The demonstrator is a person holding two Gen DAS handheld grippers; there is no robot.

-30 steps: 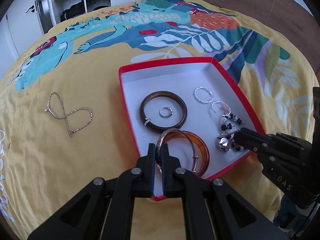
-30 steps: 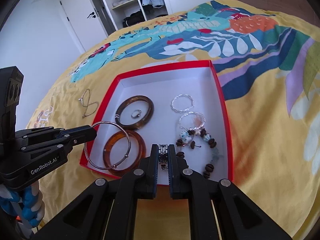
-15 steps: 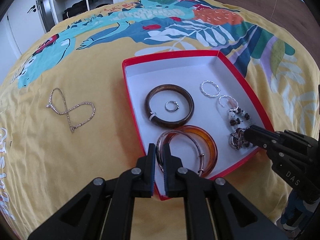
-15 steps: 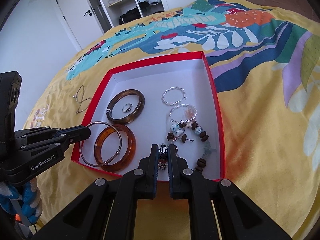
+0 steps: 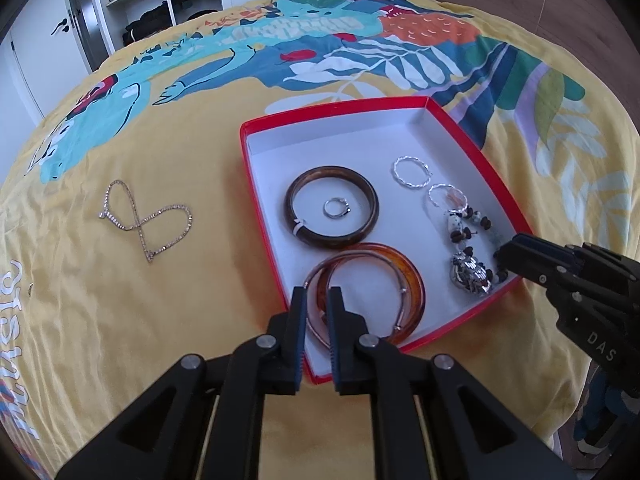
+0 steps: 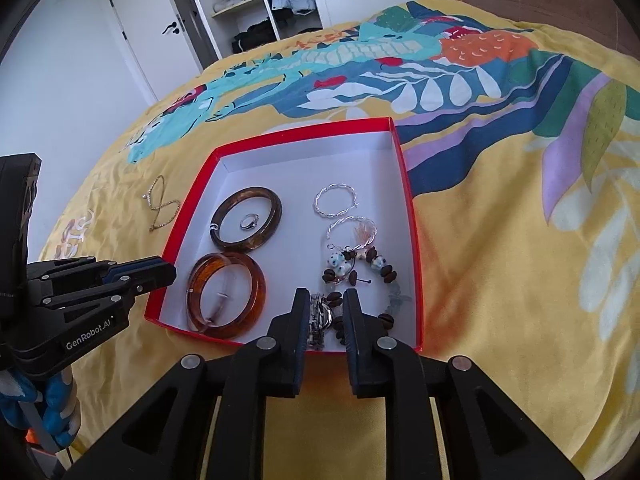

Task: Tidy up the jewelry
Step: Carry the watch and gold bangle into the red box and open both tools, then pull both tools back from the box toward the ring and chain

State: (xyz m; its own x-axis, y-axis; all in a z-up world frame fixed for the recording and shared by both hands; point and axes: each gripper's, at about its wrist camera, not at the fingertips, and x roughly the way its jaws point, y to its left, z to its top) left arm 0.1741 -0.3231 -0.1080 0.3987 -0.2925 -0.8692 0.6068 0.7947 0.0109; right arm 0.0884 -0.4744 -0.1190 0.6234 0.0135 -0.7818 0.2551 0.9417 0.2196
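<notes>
A red box [image 5: 472, 136] with a white inside lies on the bedspread and holds a dark brown bangle [image 5: 332, 212], a small ring [image 5: 336, 208], an amber bangle [image 5: 412, 280] with a thin metal bangle [image 5: 316, 276] on it, silver hoops [image 5: 412, 172], a bead bracelet [image 6: 360, 264] and a silver watch [image 5: 470, 276]. My left gripper [image 5: 317, 300] is open over the box's near left edge, the metal bangle lying below it. My right gripper [image 6: 326, 300] is open above the watch [image 6: 320, 316]. A rhinestone chain [image 5: 144, 220] lies on the bedspread left of the box.
The yellow patterned bedspread [image 5: 120, 320] covers the bed all round the box. A white wardrobe with open shelves [image 6: 248, 0] and a door [image 6: 160, 28] stand beyond the bed.
Both grippers have opened and drawn back. The left let go of the metal bangle, now on the amber one. The right let go of the watch, now in the box's near right corner.
</notes>
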